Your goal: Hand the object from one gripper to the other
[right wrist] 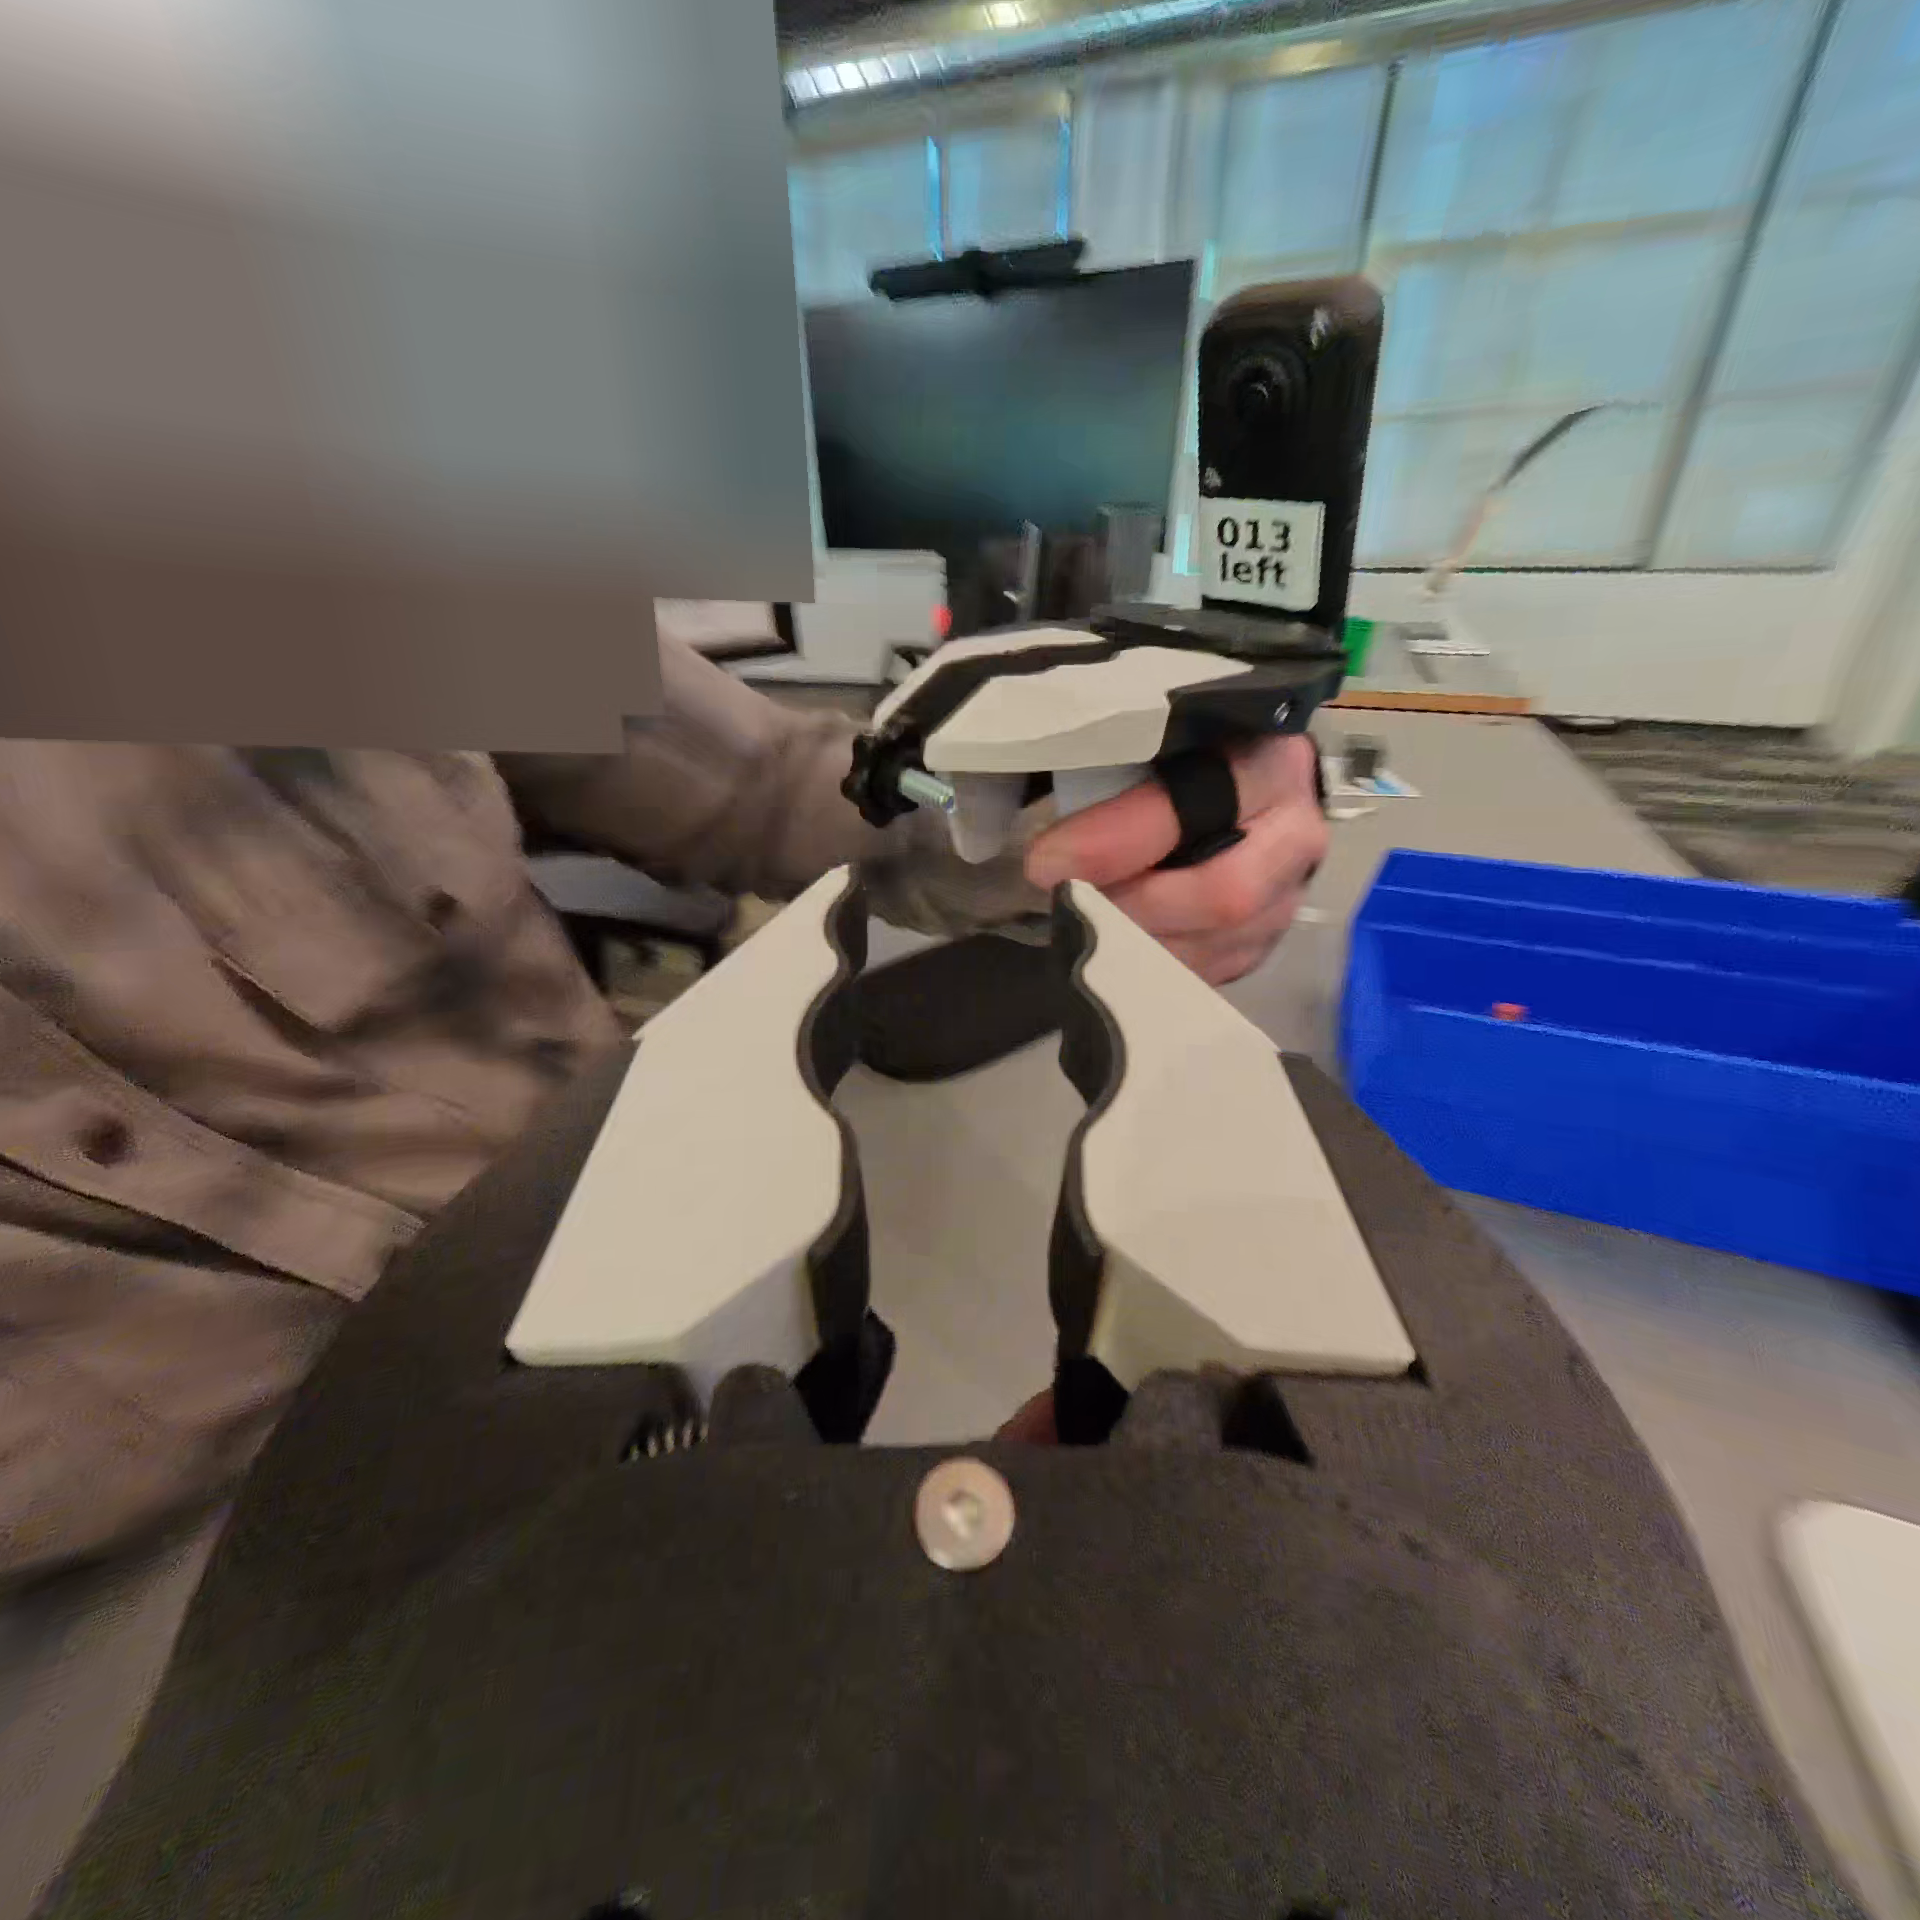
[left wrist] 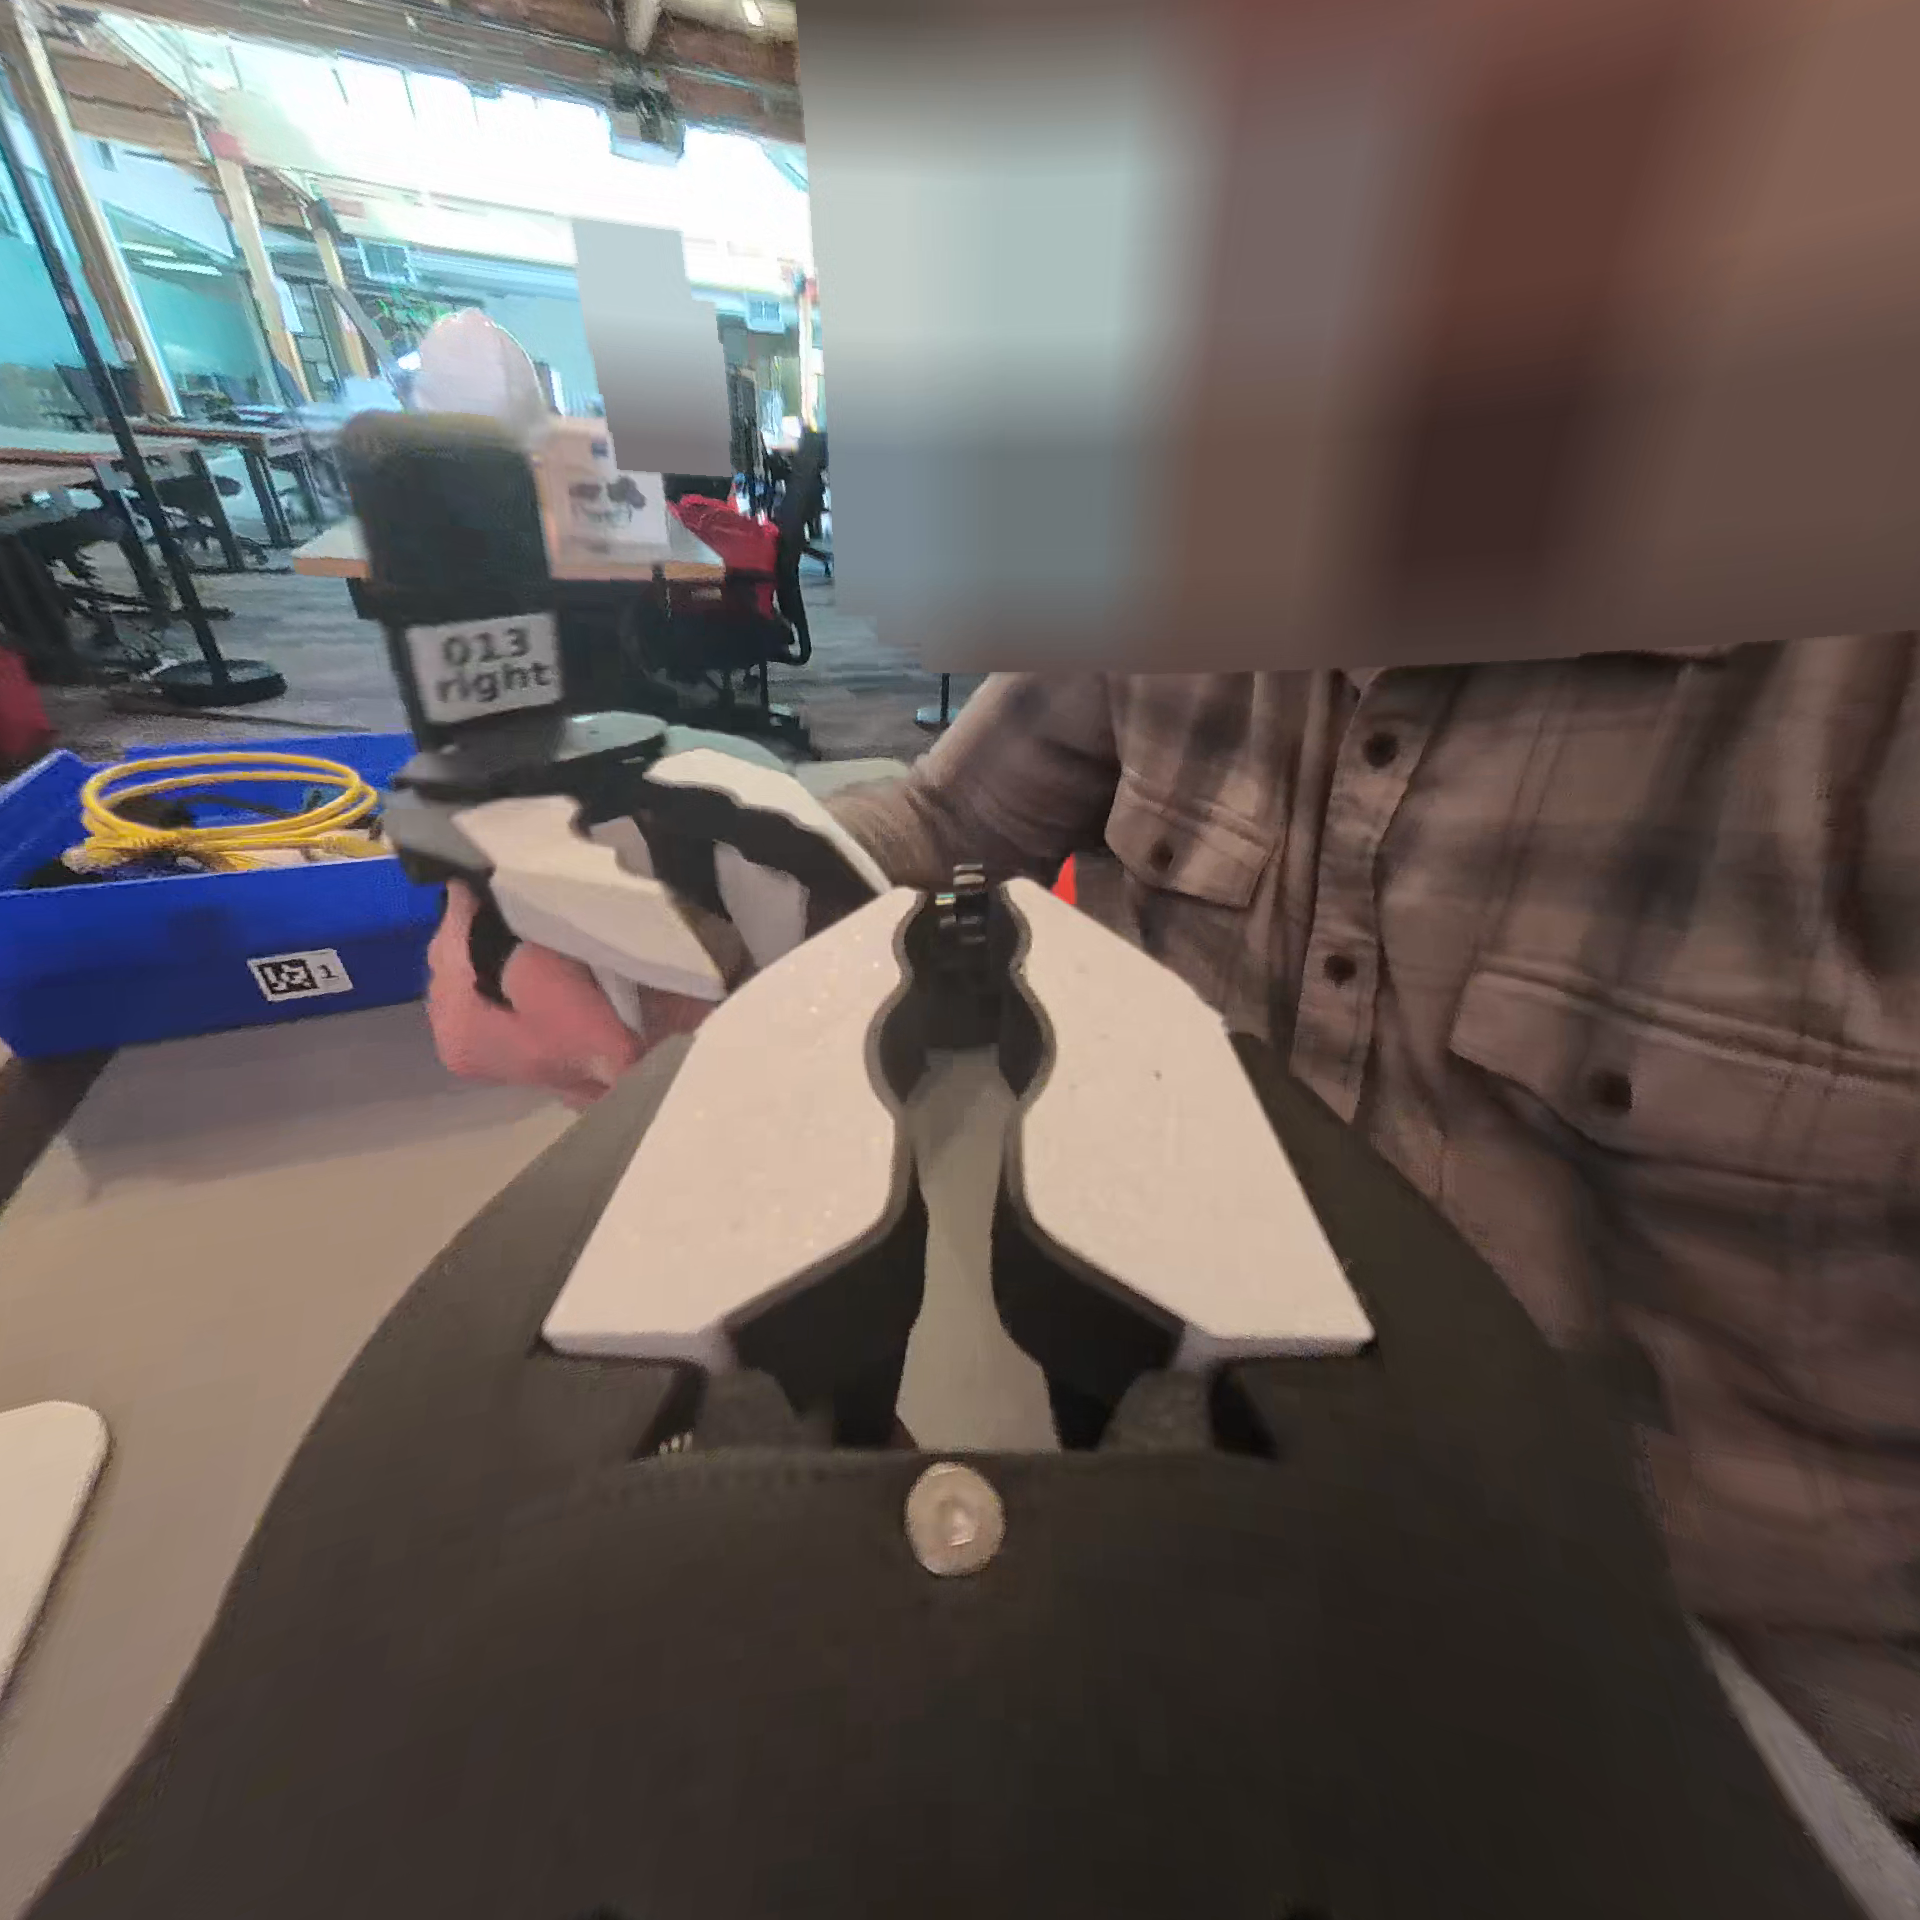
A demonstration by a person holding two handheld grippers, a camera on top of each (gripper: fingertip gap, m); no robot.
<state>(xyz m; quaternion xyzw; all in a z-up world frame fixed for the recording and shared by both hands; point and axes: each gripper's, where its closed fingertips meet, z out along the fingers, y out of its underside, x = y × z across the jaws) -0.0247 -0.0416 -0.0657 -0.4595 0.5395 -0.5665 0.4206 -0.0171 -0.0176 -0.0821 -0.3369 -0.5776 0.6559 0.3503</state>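
Observation:
My left gripper (left wrist: 961,896) is shut on a small black knob with a silver threaded bolt (left wrist: 961,935), pinched at the fingertips. In the right wrist view the left gripper (right wrist: 899,743) is just beyond and above my right fingertips, with the black knob (right wrist: 873,779) and its bolt (right wrist: 928,795) sticking out below the tips. My right gripper (right wrist: 956,914) is open and empty, with its tips just under the knob. In the left wrist view the right gripper (left wrist: 764,925) points toward my left tips from the left.
A blue bin (left wrist: 208,935) with a coiled yellow cable (left wrist: 229,805) stands on the grey table (left wrist: 208,1195). In the right wrist view the blue bin (right wrist: 1621,1091) is at the right. The person's plaid shirt (left wrist: 1507,1039) is close behind. A white flat object (left wrist: 42,1496) lies at the table edge. My two grippers' fingertips are within a few centimetres of each other.

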